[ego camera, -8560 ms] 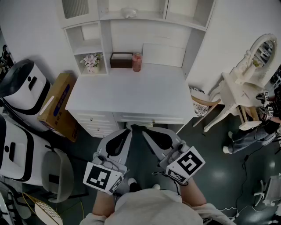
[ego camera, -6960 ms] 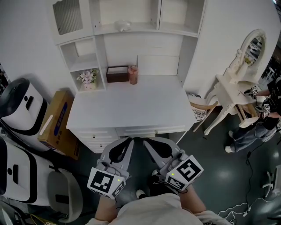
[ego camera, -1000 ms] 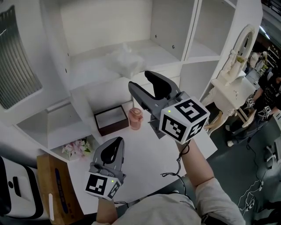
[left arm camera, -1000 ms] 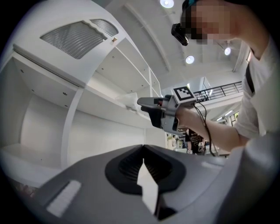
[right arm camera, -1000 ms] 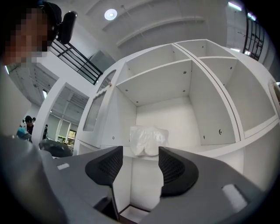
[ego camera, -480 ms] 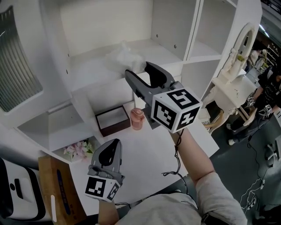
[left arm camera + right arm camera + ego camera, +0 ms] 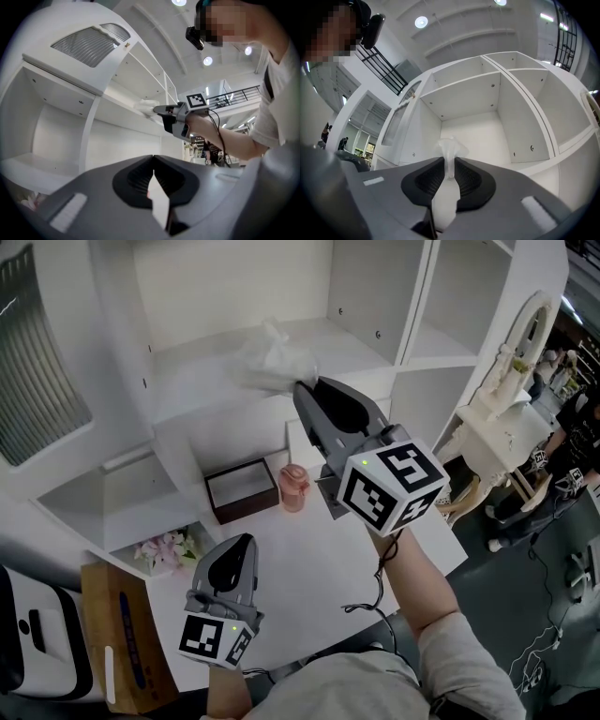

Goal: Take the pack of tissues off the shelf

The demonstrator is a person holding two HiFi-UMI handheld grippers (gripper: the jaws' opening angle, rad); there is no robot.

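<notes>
The pack of tissues (image 7: 267, 357) is a crinkled, clear-wrapped white bundle lying on the upper shelf (image 7: 202, 390) of the white hutch. My right gripper (image 7: 305, 390) is raised to the pack's near end, and its jaws are closing with the wrapper pinched between them. In the right gripper view the pack of tissues (image 7: 449, 146) is squeezed thin between the pads of my right gripper (image 7: 449, 163). My left gripper (image 7: 241, 542) hangs low over the desk, shut and empty. In the left gripper view, my left gripper (image 7: 153, 157) shows its jaws meeting.
On the desk top (image 7: 319, 568) stand a brown open box (image 7: 241, 488) and a pink jar (image 7: 292, 486). Flowers (image 7: 161, 549) sit in a low cubby. A shelf divider (image 7: 412, 296) rises right of the pack. A cardboard box (image 7: 112, 634) and a white vanity mirror (image 7: 516, 362) flank the desk.
My right gripper has pushed up to the pack on the shelf and its open jaws have come together on the wrapper. The left gripper has hardly moved.
</notes>
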